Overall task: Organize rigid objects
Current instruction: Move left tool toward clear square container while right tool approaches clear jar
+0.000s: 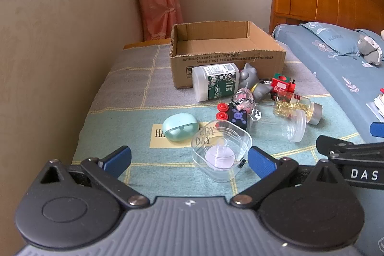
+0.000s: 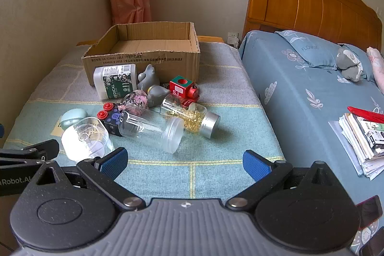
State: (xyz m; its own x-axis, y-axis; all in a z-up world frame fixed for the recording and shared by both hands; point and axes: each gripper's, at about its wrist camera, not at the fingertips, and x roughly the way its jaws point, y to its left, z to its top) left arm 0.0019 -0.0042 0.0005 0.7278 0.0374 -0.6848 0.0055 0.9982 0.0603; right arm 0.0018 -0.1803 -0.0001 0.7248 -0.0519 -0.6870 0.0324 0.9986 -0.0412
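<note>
An open cardboard box stands at the back of a blanket-covered table. In front of it lie a white medical bottle, a grey figurine, a red toy train, a jar of gold beads, a clear jar, a dark block with red knobs, a mint case and a clear square container. My left gripper is open, just short of the square container. My right gripper is open and empty over bare blanket.
A wall runs along the table's left side. A bed with a blue sheet and wooden headboard borders the right side. A stack of papers lies on the bed.
</note>
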